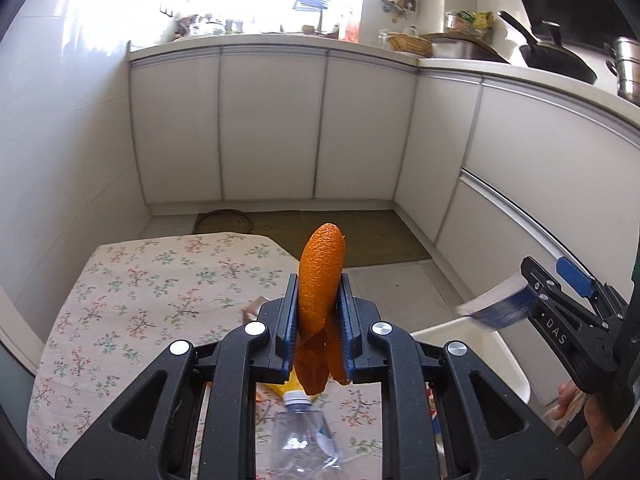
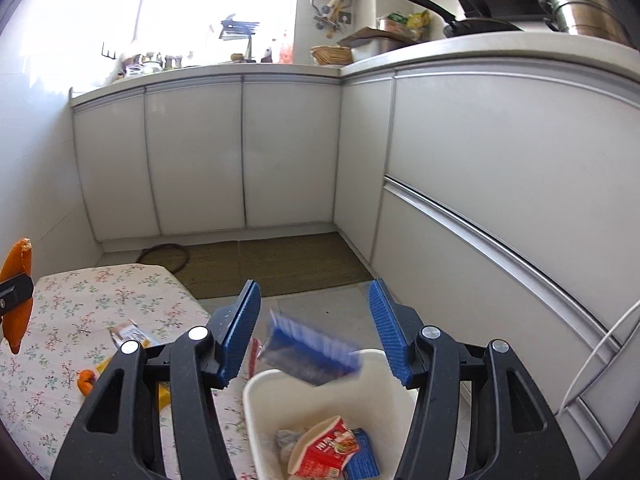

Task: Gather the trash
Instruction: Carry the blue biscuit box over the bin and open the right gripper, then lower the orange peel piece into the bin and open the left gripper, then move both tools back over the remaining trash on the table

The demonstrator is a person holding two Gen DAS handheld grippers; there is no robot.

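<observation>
peel held ready, wrapper dropping into the bin

the left gripper (image 1: pixel 319 312) is clamped on an orange peel (image 1: pixel 322 276), raised clear of the floral tablecloth (image 1: pixel 120 280) for carrying. the right gripper (image 2: pixel 314 332) stands with fingers apart above the white bin (image 2: pixel 256 396); a blurred blue wrapper (image 2: pixel 312 356) falls between them, apparently just released.

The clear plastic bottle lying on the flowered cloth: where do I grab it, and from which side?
Probably across the body of the clear bottle, just behind the cap, from above: it lies on its side on the tablecloth, cap pointing away, so its rounded flanks face sideways.
</observation>
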